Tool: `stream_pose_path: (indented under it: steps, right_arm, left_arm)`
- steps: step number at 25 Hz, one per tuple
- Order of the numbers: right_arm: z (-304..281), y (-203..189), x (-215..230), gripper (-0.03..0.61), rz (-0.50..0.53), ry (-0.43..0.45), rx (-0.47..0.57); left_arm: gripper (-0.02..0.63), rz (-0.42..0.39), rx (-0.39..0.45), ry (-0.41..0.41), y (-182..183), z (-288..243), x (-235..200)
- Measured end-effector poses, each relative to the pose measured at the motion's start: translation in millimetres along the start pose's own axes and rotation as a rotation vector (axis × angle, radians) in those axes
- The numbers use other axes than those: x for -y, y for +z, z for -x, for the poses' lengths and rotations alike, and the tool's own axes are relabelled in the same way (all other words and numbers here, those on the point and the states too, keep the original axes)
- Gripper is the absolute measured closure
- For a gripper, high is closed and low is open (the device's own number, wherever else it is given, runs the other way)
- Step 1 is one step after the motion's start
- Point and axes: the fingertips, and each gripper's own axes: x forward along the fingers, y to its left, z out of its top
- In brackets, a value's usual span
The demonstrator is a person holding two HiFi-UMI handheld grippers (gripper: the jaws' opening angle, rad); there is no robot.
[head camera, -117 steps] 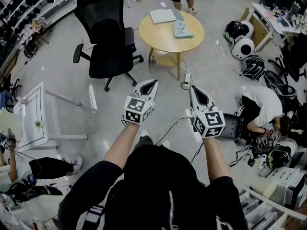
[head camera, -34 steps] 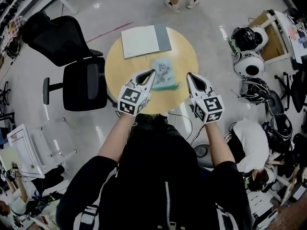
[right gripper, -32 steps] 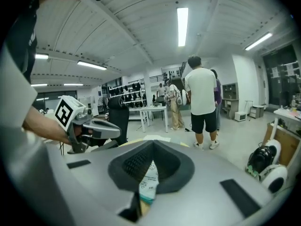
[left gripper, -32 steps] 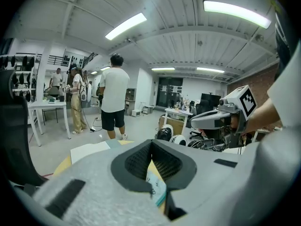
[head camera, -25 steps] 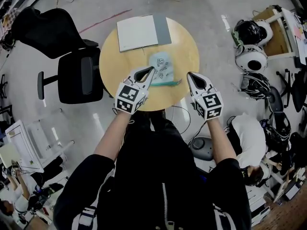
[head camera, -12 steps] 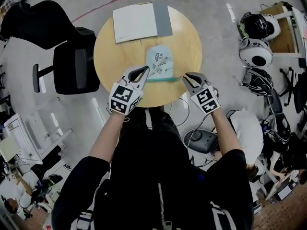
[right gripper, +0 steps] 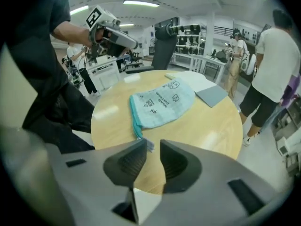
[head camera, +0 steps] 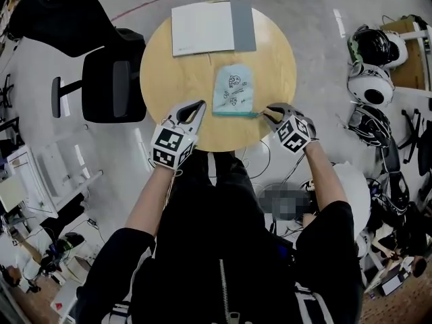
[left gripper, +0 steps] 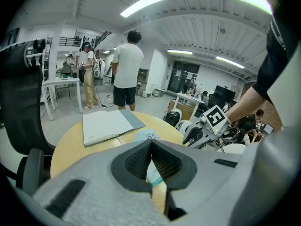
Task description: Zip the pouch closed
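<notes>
two grippers: left gripper (head camera: pixel 199 104) jaws together, empty; right gripper (head camera: pixel 266 111) jaws slightly apart, by the pouch's zip end
pouch (head camera: pixel 234 90): flat on tabletop (head camera: pixel 169 79)
surroundings: notebook (head camera: pixel 206 28) beyond pouch; chair (head camera: pixel 101 66) beside tabletop

Pale-blue printed pouch (head camera: pixel 233 90), flat on round table (head camera: pixel 177 79); teal zipper edge.

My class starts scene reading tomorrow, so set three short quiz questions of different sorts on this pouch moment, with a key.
1. True or false: the left gripper has its jaws together.
2. Which lies nearer the person on the table: A the notebook, B the pouch?
3. Fill in: the jaws of the right gripper stand ____, gripping nothing.
Key: 1 true; 2 B; 3 apart.
</notes>
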Motion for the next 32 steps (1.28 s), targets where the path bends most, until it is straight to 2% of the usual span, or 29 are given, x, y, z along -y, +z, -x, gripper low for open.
stream_pose_path:
  steps: [8, 14, 17, 24, 32]
  right_arm:
    - [-23.0, -5.3, -10.3, 0.471, 0.123, 0.095, -0.06]
    - [-29.6, -13.1, -21.8, 0.468, 0.144, 0.163, -0.112]
    - [-26.1, -16.1, -24.5, 0.474, 0.15, 0.171, -0.118]
    - [-23.9, -20.2, -35.2, 0.535, 0.178, 0.168, -0.141]
    - [-18.3, -17.8, -41.8, 0.569, 0.127, 0.131, -0.124]
  left_arm:
    - [0.606, 0.059, -0.03, 0.049, -27.4, 15.2, -7.4]
    - [0.606, 0.076, -0.034, 0.057, -35.3, 21.8, -8.1]
    - [0.605, 0.08, -0.034, 0.058, -35.7, 22.8, -7.7]
    - [0.605, 0.078, -0.043, 0.033, -37.6, 20.1, -3.0]
    - [0.606, 0.072, -0.044, 0.011, -41.0, 22.7, -2.0]
